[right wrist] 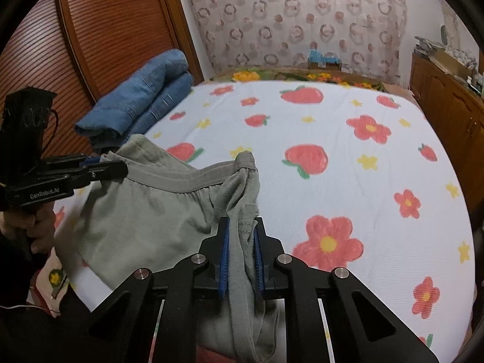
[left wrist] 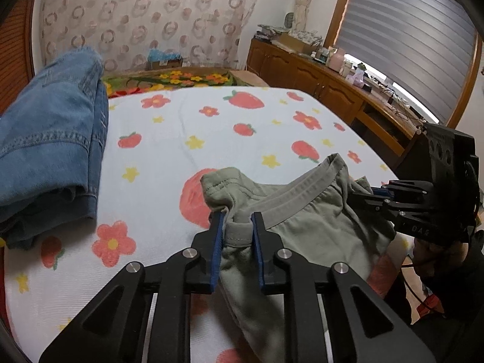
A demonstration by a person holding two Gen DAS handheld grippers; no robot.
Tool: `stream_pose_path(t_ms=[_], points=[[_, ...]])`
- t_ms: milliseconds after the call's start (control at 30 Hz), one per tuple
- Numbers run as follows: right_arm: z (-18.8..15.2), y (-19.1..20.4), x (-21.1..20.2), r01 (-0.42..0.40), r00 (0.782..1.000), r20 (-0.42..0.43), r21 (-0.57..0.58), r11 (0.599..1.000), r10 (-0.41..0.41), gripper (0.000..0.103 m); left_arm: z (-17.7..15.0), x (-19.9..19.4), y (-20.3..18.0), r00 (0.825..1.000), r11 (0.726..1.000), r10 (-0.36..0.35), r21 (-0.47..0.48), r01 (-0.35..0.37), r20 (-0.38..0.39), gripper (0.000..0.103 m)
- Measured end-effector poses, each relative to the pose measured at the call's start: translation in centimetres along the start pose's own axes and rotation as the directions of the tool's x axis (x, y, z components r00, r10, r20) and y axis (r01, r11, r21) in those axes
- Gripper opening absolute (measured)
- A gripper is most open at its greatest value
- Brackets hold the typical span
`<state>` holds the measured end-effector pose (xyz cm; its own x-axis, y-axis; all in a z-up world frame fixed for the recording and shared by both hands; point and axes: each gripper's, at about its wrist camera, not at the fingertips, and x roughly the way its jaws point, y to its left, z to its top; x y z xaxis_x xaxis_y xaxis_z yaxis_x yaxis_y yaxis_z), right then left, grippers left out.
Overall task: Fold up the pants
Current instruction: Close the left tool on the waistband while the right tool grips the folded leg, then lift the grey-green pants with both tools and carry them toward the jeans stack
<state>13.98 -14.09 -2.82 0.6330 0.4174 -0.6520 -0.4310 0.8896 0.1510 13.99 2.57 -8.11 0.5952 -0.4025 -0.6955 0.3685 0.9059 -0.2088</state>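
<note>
Olive-green pants (left wrist: 302, 220) hang stretched by their grey waistband just above the bed. In the left wrist view my left gripper (left wrist: 239, 214) is shut on one bunched end of the waistband. My right gripper (left wrist: 358, 195) comes in from the right and pinches the other end. The right wrist view shows the pants (right wrist: 145, 211) again, with my right gripper (right wrist: 242, 220) shut on a gathered fold of waistband and cloth. The left gripper (right wrist: 121, 165) grips the band's far end at the left, with a hand (right wrist: 39, 227) below it. The legs drop out of sight under the grippers.
A folded pile of blue jeans (left wrist: 51, 139) (right wrist: 142, 99) lies at the bed's left edge. The bed sheet (left wrist: 242, 127) (right wrist: 332, 121) is white with strawberries and flowers. A wooden cabinet (left wrist: 317, 78) with clutter runs along the right, and a louvred wooden door (right wrist: 106, 30) stands at the left.
</note>
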Motion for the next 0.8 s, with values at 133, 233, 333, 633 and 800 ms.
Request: stream_pose_path(t_ms=[133, 233, 333, 633, 800], points=[[0.5, 0.2, -1.3, 0.0, 0.999, 0.04, -0.01, 1.0, 0.001, 0.014, 0.5, -1.2, -0.3, 0.999, 1.0, -0.001, 0.003, 0.001, 0.035, 0.019], [1.0, 0.2, -2.0, 0.006, 0.998, 0.064, -0.019, 1.0, -0.004, 0.014, 1.0, -1.9, -0.5, 0.998, 1.0, -0.003, 0.004, 0.003, 0.061, 0.019], [1.5, 0.3, -2.5, 0.012, 0.996, 0.089, -0.031, 0.999, -0.009, 0.014, 1.6, -2.6, -0.9, 0.996, 1.0, 0.001, 0.013, -0.002, 0.087, 0.019], [3.7, 0.8, -3.5, 0.029, 0.989, 0.147, -0.101, 0.994, -0.014, 0.014, 3.5, -4.8, -0.8, 0.985, 0.999, 0.029, 0.01, -0.031, 0.169, 0.018], [5.2, 1.7, -3.8, 0.043, 0.985, 0.174, -0.155, 0.987, -0.015, 0.014, 4.3, -6.0, -0.1, 0.976, 0.999, 0.044, -0.002, -0.045, 0.212, 0.018]])
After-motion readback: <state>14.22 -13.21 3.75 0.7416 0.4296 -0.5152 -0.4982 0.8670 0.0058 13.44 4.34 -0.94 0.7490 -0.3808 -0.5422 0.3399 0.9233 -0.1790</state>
